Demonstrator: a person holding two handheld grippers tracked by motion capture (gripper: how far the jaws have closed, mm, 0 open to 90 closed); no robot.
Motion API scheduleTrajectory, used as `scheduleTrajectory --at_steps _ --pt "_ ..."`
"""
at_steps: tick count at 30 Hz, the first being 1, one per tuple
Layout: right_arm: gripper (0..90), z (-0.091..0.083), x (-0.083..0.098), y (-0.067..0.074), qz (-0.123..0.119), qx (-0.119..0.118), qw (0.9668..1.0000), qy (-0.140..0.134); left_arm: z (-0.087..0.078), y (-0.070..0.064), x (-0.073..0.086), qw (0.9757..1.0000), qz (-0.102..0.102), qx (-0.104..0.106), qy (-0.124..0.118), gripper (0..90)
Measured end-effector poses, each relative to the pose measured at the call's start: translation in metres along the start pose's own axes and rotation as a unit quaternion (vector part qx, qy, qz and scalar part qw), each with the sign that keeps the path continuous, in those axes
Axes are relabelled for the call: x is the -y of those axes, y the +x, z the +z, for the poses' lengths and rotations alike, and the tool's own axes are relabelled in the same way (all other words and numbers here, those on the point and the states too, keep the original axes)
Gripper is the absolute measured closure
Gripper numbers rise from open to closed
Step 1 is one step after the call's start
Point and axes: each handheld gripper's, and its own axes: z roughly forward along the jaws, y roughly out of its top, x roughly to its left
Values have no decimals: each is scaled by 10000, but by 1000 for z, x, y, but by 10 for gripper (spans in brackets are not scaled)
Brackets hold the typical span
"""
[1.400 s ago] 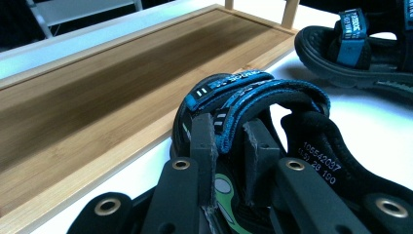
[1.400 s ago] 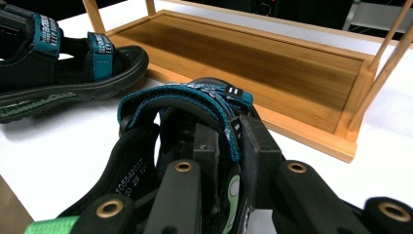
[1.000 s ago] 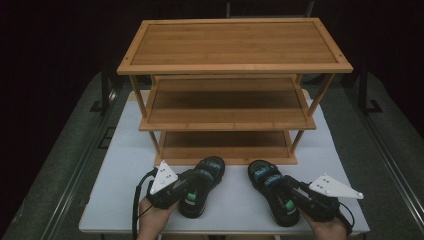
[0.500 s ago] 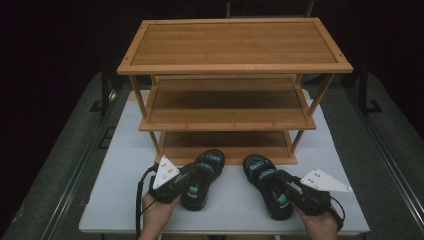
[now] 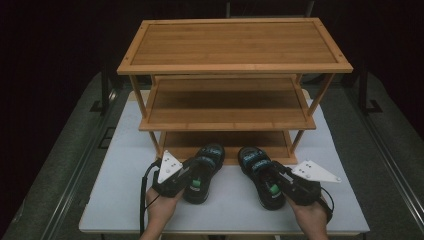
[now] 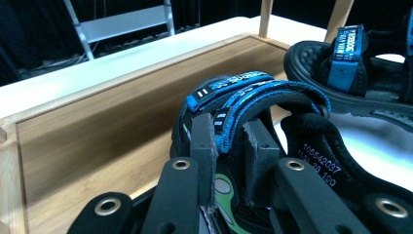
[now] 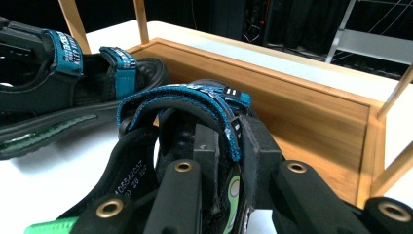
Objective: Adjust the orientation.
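We hold one black sandal with blue straps in each tool. The left gripper [image 5: 192,176] has its jaws nearly closed and clamped on the strap of the left sandal [image 5: 202,172]; in the left gripper view the pads [image 6: 203,141] pinch the blue-edged band from both sides. The right gripper [image 5: 277,181] is likewise closed tight on the strap of the right sandal [image 5: 263,176], as the right gripper view confirms [image 7: 214,146].

Both sandals sit at the near centre of the white table [image 5: 120,200], side by side, toes just at the near edge of the bottom shelf of the wooden rack [image 5: 235,65].

Each heel is partly covered by its gripper in the high view. We cannot tell whether the soles rest on the table or are slightly raised. The far part of the bottom shelf is hidden under the middle shelf. Our forearms are cut off at the near frame edge.
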Motion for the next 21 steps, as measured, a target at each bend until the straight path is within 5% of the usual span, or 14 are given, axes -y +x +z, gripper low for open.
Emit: scheduleTrajectory --at_steps 21 --pt "775 47 -11 3 -65 278 9996 -39 37 4 1 9991 -52 -421 -84 776"
